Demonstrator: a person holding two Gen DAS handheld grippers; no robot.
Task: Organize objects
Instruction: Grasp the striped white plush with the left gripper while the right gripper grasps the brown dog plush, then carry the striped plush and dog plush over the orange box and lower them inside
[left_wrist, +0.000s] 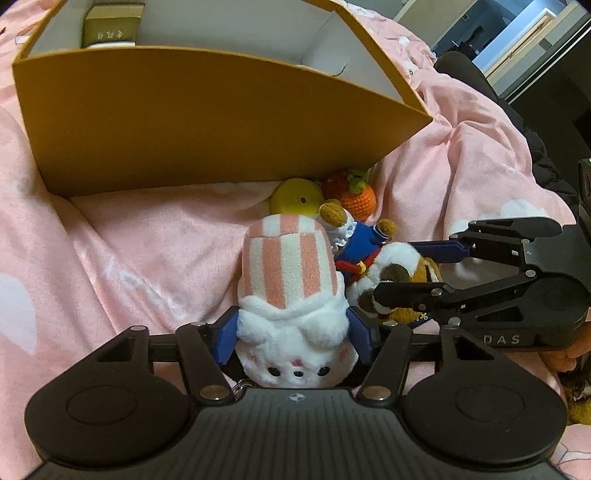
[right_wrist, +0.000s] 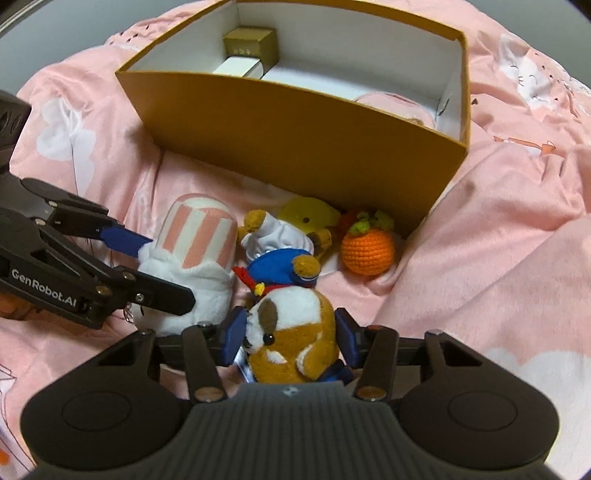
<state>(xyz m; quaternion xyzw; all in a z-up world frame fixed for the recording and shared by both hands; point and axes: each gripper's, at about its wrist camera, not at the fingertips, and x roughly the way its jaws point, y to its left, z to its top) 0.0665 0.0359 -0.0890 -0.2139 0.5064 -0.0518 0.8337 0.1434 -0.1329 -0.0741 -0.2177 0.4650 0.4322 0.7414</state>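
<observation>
Left gripper (left_wrist: 293, 334): your pads press the white end of the striped plush (left_wrist: 290, 273), lying on the pink blanket (left_wrist: 140, 251).
Right gripper (right_wrist: 290, 334): clamped on the brown-and-white plush (right_wrist: 291, 332).
Box (right_wrist: 295, 140): open, just behind the toys.
Risk: the blue-coated doll (right_wrist: 284, 266) touches both plushes and may drag along as you lift.
Hidden: the yellow toy (right_wrist: 310, 210) is half covered; the box's contents are blurred.
</observation>
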